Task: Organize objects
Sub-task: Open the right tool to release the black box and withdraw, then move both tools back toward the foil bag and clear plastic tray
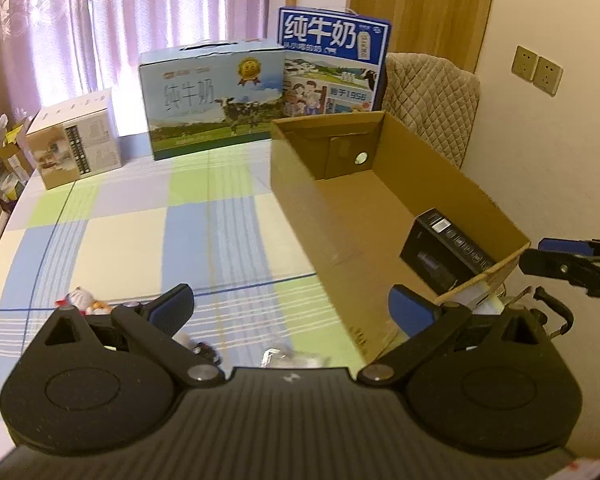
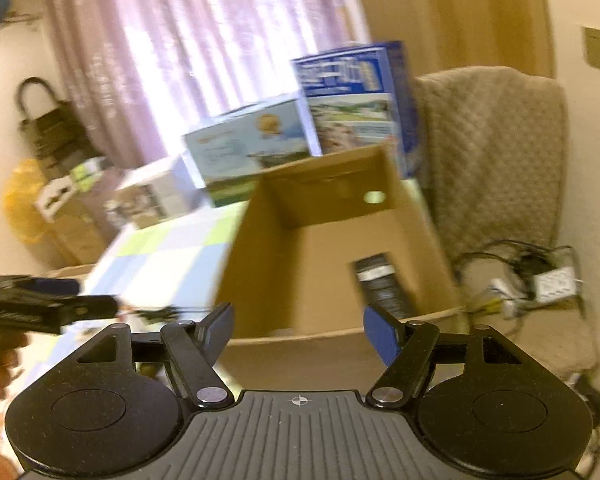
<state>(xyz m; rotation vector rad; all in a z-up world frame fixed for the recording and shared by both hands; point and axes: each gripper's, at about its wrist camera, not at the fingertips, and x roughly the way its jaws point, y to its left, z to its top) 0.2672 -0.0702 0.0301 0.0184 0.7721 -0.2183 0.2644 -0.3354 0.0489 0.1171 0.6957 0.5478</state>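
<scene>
The left gripper (image 1: 292,312) is hovering low over the checked cloth (image 1: 140,232), its blue-padded fingers (image 1: 174,306) spread wide with nothing between them. Just past its right finger, the open carton (image 1: 296,184) is sitting on the cloth, and a black box (image 1: 444,250) is lying inside it, leaning against the near right corner. By the left finger a small cat figure (image 1: 76,298) is resting on the cloth, and a few other small items are lying under the gripper, too hidden to name. Along the far edge of the table a small box (image 1: 76,140), a pale milk case (image 1: 216,100) and a dark blue milk case (image 1: 332,64) are standing in a row, the blue one upright behind the carton's far wall. A quilted chair (image 1: 432,108) is standing to the right of the carton. The right gripper (image 2: 298,328) is hanging in front of the carton's near wall (image 2: 300,348), its fingers (image 2: 380,336) also wide apart and holding nothing. This view is blurred, but the black box (image 2: 384,286) is showing inside the carton on the right. The left gripper (image 2: 44,308) is showing at that view's left edge, and tangled cables (image 2: 520,276) are lying on the chair seat.
</scene>
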